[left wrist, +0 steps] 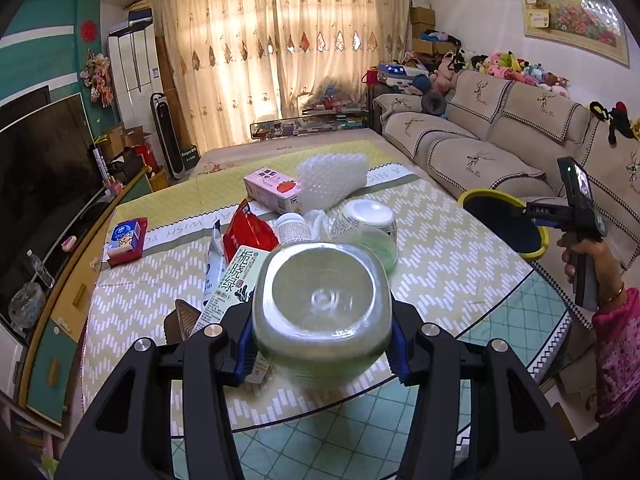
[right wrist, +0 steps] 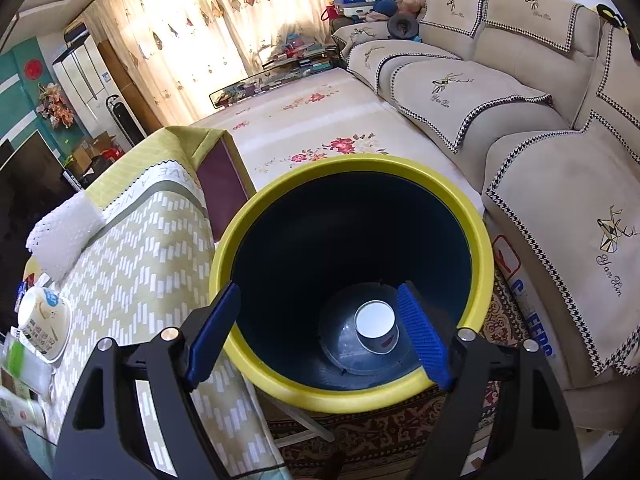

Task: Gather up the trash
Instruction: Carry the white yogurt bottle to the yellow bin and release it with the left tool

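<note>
Clear bottle (left wrist: 322, 312) clamped, left hand-held gripper (left wrist: 322, 354)

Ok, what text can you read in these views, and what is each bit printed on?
"栀晓绿": green-and-white carton.
"WISH YO" and "A NIC", upside down, cut off: tablecloth border.
Too blurred or small to read: pink carton, red pouch, script on the sofa cover.

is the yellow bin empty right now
No, a white paper cup lies at the bottom of the yellow bin, seen from the right wrist.
</note>
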`<act>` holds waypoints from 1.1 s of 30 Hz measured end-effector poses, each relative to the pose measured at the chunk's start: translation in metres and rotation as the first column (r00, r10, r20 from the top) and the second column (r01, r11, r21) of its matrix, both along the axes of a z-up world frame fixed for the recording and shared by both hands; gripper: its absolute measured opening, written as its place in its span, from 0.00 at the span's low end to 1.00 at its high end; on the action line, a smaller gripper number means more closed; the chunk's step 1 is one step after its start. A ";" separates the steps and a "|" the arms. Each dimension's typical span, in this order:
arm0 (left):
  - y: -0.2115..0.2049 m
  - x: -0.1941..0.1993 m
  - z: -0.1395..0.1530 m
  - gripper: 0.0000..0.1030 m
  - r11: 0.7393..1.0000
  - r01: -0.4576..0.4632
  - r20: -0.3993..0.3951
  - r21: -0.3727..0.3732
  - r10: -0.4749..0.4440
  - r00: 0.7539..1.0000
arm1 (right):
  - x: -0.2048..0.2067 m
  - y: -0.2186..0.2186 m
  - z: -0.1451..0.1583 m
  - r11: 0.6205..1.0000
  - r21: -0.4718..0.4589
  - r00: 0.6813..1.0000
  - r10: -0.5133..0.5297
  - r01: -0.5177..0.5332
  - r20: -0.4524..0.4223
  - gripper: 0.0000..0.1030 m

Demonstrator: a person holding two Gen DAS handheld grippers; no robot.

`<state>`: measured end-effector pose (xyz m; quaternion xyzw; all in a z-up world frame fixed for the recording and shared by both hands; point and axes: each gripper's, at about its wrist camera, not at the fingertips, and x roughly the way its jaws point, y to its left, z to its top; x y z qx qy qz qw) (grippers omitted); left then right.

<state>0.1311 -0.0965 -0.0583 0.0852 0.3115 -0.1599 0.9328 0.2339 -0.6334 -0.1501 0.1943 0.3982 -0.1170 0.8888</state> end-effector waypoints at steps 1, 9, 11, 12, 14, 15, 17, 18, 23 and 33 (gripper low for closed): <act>0.000 -0.001 0.003 0.50 1.000 0.002 -0.002 -0.004 -0.002 1.000 | -0.001 0.000 0.000 1.000 0.004 1.000 0.002 -0.002 0.001 0.74; -0.005 -0.003 0.013 0.50 0.999 0.021 0.002 -0.033 -0.021 1.000 | -0.004 0.001 -0.005 1.000 0.023 1.000 0.014 -0.014 -0.004 0.74; -0.007 -0.002 0.018 0.50 0.999 0.027 0.003 -0.046 -0.027 1.000 | -0.005 0.001 -0.005 1.000 0.025 1.000 0.015 -0.015 -0.004 0.74; -0.008 -0.001 0.020 0.50 0.998 0.030 0.005 -0.048 -0.030 1.000 | -0.005 0.000 -0.005 1.000 0.026 1.000 0.015 -0.015 -0.003 0.74; -0.012 -0.001 0.026 0.50 0.997 0.041 0.012 -0.058 -0.041 0.999 | -0.005 0.000 -0.006 0.999 0.029 1.000 0.016 -0.016 -0.002 0.74; -0.014 -0.001 0.028 0.50 0.997 0.047 0.014 -0.062 -0.046 0.999 | -0.005 0.000 -0.006 0.999 0.028 1.000 0.015 -0.015 -0.002 0.74; -0.019 0.002 0.036 0.50 0.995 0.064 0.019 -0.073 -0.063 0.998 | -0.006 0.000 -0.006 0.999 0.030 1.000 0.011 -0.011 0.000 0.74; -0.022 0.004 0.040 0.50 0.994 0.072 0.023 -0.078 -0.070 0.997 | -0.006 -0.001 -0.006 0.999 0.032 1.000 0.010 -0.010 0.000 0.74; -0.044 0.017 0.064 0.50 0.986 0.135 0.045 -0.101 -0.131 0.990 | -0.010 -0.006 -0.007 0.999 0.036 1.000 -0.003 0.003 0.007 0.74; -0.145 0.055 0.084 0.50 0.946 0.312 0.039 -0.086 -0.310 0.950 | -0.034 -0.037 -0.002 0.996 0.051 0.997 -0.069 0.066 0.041 0.74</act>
